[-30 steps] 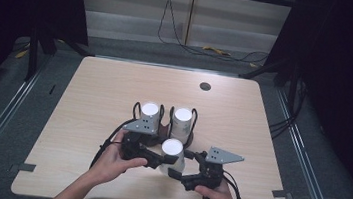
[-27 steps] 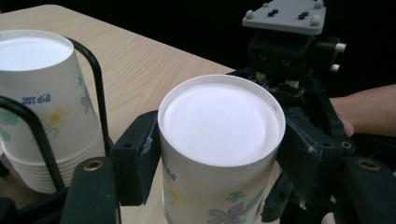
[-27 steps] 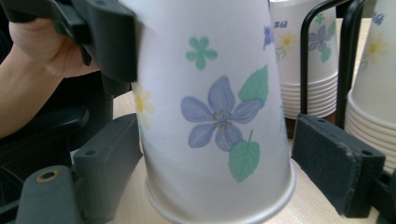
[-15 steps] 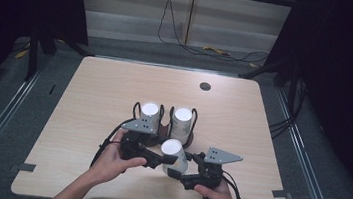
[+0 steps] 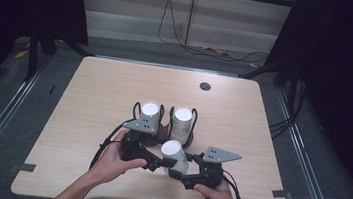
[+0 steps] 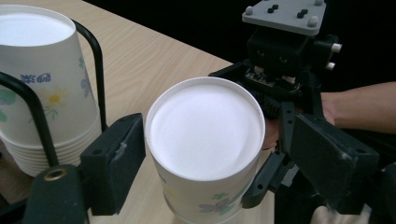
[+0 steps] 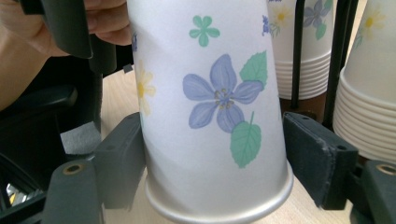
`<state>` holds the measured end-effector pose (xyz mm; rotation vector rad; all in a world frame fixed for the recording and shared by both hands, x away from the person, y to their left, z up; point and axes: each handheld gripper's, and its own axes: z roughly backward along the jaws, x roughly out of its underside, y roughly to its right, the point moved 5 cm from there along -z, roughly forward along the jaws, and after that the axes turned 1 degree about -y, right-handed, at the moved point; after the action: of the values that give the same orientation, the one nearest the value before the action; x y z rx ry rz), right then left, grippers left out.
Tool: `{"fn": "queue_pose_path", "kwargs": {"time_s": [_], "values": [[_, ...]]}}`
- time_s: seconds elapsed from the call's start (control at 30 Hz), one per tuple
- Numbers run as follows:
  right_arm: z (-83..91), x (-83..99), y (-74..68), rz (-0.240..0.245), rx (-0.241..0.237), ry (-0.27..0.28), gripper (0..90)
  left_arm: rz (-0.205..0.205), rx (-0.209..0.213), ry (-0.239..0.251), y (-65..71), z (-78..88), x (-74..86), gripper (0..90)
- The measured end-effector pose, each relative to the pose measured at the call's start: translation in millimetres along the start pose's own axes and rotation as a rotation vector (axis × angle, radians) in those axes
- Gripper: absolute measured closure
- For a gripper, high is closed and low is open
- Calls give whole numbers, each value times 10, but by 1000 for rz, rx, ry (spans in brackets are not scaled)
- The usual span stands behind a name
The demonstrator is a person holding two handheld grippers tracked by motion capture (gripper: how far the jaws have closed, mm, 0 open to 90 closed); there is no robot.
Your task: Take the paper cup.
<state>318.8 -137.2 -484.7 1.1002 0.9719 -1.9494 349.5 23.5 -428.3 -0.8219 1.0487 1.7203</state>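
Standing upside down at the lower middle of the high view, a flowered paper cup [image 5: 175, 155] sits between the two claws, just in front of a black wire rack [image 5: 164, 123] that holds two stacks of like cups [image 5: 182, 122] on the pale wooden desk [image 5: 89, 99]. From the left of that view the left claw [image 5: 160, 162] reaches in; in the left gripper view its jaws have just been opening and stand apart on either side of the cup's white bottom [image 6: 205, 128], the left pad close by the wall, the right pad clear of it, so it grips nothing. From the right comes the right claw [image 5: 178, 172]; its jaws have just been closing, and in the right gripper view they flank the cup's rim end [image 7: 219, 140]: the left pad lies against the wall, while a narrow gap shows at the right pad, so whether the cup is truly pinched I cannot tell. Beside the cup in that view stand the stacked cups in their rack. A small dark round hole [image 5: 205, 86] marks the desk's upper right.
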Motion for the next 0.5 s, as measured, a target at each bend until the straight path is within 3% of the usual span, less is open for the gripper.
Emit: {"fn": "queue_pose_path", "kwargs": {"time_s": [0.27,0.3,0.33,0.5], "values": [[6,-8,4,9,1,-49,260,-13,-31,-7,-41,42,35,162],[9,-19,8,9,-5,-56,260,-5,-58,18,-66,50,38,163],[9,-19,8,9,-5,-56,260,-5,-58,18,-66,50,38,163],[-2,-54,15,25,-12,-88,266,-5,-84,-17,-108,51,77,163]]}}
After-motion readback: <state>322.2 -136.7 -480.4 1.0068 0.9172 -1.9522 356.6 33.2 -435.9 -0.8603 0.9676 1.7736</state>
